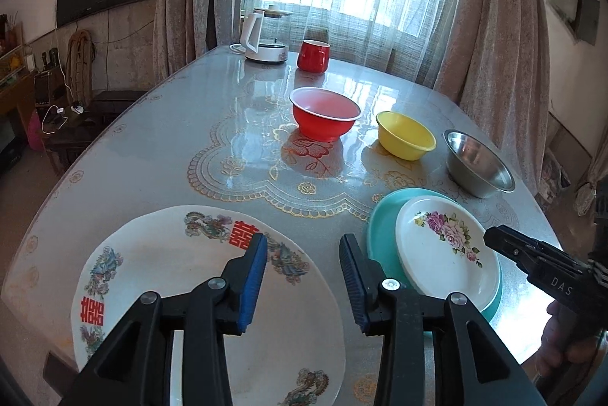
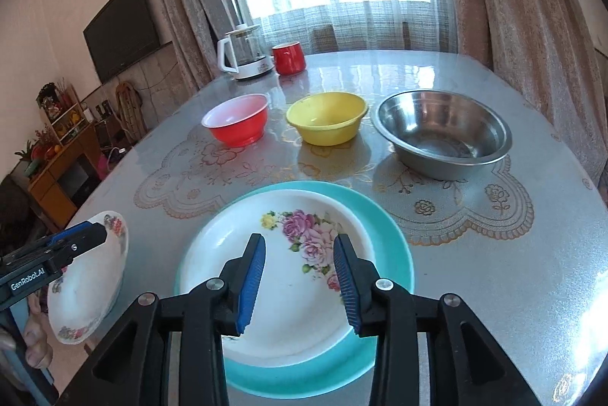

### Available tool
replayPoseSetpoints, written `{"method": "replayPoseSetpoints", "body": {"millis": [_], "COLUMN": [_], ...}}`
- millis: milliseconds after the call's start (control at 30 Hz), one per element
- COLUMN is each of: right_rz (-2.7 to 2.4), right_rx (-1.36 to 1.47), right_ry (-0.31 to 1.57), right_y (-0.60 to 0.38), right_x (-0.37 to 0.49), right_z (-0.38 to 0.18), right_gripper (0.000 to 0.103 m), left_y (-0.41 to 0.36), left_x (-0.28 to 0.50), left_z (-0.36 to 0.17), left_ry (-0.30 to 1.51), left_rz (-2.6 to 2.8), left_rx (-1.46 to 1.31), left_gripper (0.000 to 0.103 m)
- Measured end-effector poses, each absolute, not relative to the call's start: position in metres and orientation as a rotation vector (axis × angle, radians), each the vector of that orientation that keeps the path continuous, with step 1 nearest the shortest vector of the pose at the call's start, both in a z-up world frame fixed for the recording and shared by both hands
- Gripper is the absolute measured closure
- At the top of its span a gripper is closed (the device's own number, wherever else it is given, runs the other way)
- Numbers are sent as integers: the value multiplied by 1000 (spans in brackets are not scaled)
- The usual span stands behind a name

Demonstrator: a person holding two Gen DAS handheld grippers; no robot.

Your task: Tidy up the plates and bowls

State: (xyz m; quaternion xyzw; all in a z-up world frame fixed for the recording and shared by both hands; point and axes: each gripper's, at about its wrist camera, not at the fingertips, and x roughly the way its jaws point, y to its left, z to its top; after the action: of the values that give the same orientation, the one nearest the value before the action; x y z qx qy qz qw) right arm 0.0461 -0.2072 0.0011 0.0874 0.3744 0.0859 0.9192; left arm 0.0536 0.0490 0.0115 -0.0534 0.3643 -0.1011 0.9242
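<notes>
Three bowls stand in a row across the middle of the worktop [image 2: 475,254]: a red bowl [image 2: 236,119] with a pale inside, a yellow bowl [image 2: 326,117], and a steel bowl [image 2: 442,130], each apart from its neighbour. Nearer the camera, a white plate with pink roses [image 2: 288,261] lies stacked on a teal plate [image 2: 387,242]. A large white plate with red characters and dragon motifs [image 1: 163,277] lies at the near left edge.

The left gripper [image 1: 304,277] hovers with its jaws partly apart over that large plate's right rim, holding nothing. The right gripper [image 2: 300,280] hangs likewise parted and empty above the rose plate.

Only the left wrist view shows the large plate's pattern in full; the right wrist view shows the steel bowl's interior squarely.
</notes>
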Motion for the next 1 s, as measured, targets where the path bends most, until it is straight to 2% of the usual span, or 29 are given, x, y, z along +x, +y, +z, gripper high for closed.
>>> {"method": "replayPoseSetpoints", "body": {"millis": [167, 400, 467, 567, 733, 867, 933, 1000], "right_rz": [388, 628, 649, 668, 687, 704, 714, 717], "right_rx": [183, 200, 190, 183, 171, 178, 188, 196], "right_ry": [789, 886, 910, 946, 991, 1009, 1020, 1023], "right_y": [-166, -105, -91, -77, -62, -54, -51, -49], "right_x": [47, 55, 58, 62, 67, 69, 70, 72], "right_z": [4, -10, -15, -25, -36, -41, -45, -48], "right_gripper": [64, 63, 63, 63, 63, 63, 63, 63], "left_y": [92, 150, 166, 193, 228, 231, 227, 222], "left_x": [46, 29, 24, 14, -1, 0, 3, 8], "left_z": [12, 13, 10, 2, -18, -34, -39, -43], "left_ry": [734, 702, 704, 713, 736, 766, 779, 787], "left_rz": [-133, -31, -7, 36, 41, 3, -27, -47], "left_rx": [-145, -180, -196, -234, -338, -396, -411, -402], "left_gripper": [62, 57, 56, 48, 48, 52, 64, 67]}}
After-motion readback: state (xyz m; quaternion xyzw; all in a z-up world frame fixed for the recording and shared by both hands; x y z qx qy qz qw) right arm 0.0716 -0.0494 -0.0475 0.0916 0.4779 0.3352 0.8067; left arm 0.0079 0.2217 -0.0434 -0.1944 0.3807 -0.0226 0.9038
